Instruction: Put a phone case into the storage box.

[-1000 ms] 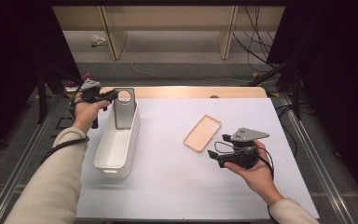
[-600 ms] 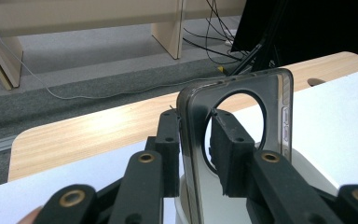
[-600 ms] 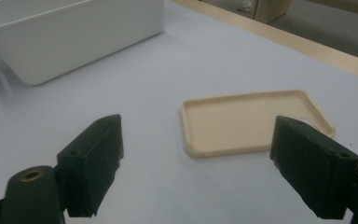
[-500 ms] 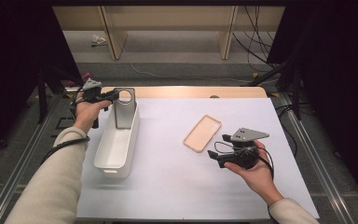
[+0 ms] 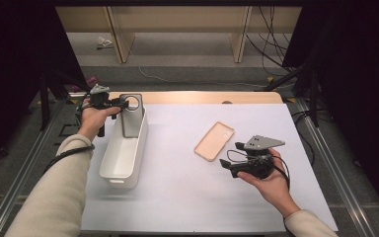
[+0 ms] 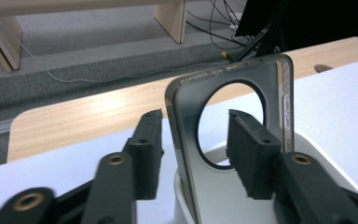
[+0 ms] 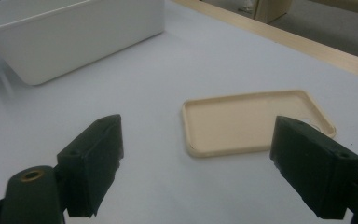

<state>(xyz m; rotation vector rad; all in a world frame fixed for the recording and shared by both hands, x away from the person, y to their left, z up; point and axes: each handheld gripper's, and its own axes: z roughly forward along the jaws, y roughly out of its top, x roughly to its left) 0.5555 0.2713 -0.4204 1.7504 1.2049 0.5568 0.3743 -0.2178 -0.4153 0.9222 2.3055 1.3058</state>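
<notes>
Grey phone case (image 6: pixel 228 140) stands upright between the just-opened left tool (image 6: pixel 193 140), released, its long axis vertical in the white bin (image 5: pixel 123 153).

free: table (image 5: pixel 177 197) near edge | blocked: white bin (image 5: pixel 123 163) left, beige case (image 5: pixel 213 141) centre

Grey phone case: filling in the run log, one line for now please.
left gripper: opening, pads off grey phone case | case: upright in white bin | right gripper: open
</notes>
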